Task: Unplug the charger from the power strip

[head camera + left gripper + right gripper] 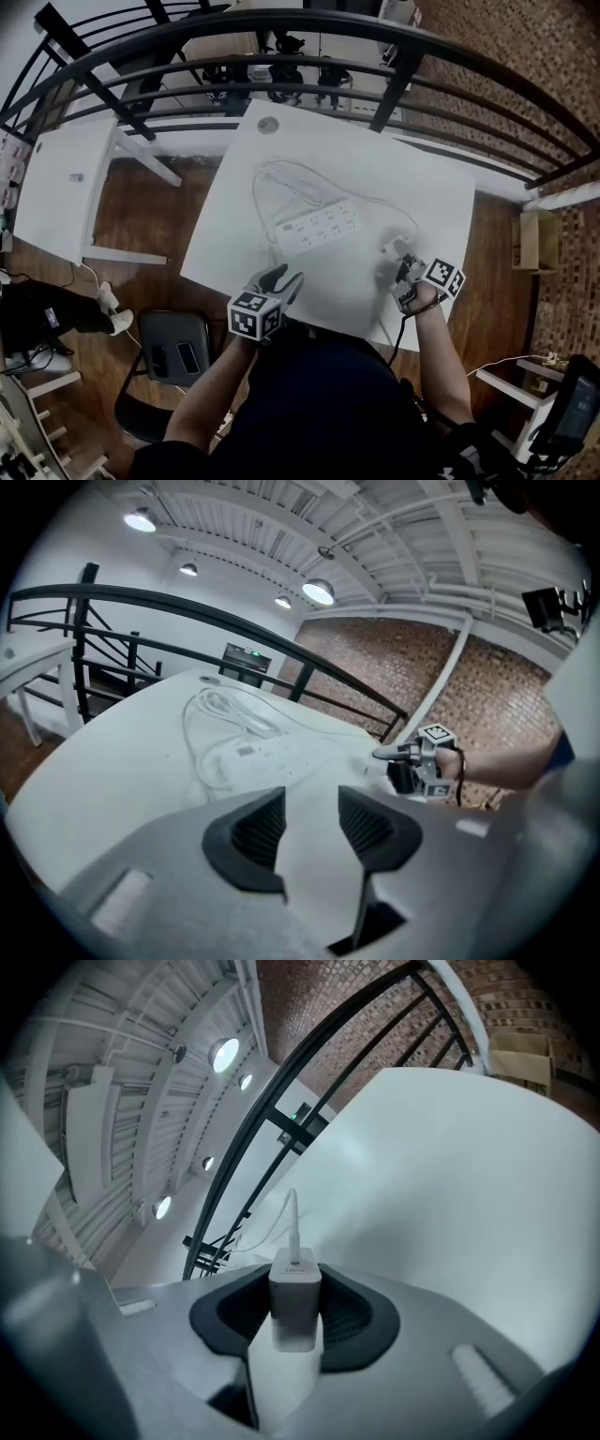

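Seen from above, two handheld grippers are held out over the near side of a white table point(431, 178). The left gripper point(281, 279) is held above the near edge. Its jaws are spread wide with nothing between them, and only bare tabletop is seen through the gap in its own view. The right gripper point(405, 267) is held low toward the near right corner. Its jaws are closed onto a small white charger point(295, 1297), which is gripped on both sides by the dark ribbed pads point(352, 1321). The charger is held clear of the power strip point(319, 228), a little to the strip's right. A thin white cable point(292, 1211) is seen leading out of the charger's far end. Farther in, at the middle of the table, the white power strip is laid flat at a slight slant. Behind it, its own white cord point(281, 176) is looped loosely on the tabletop. Beyond the table's far edge, a black metal railing point(309, 23) is curved across the view.
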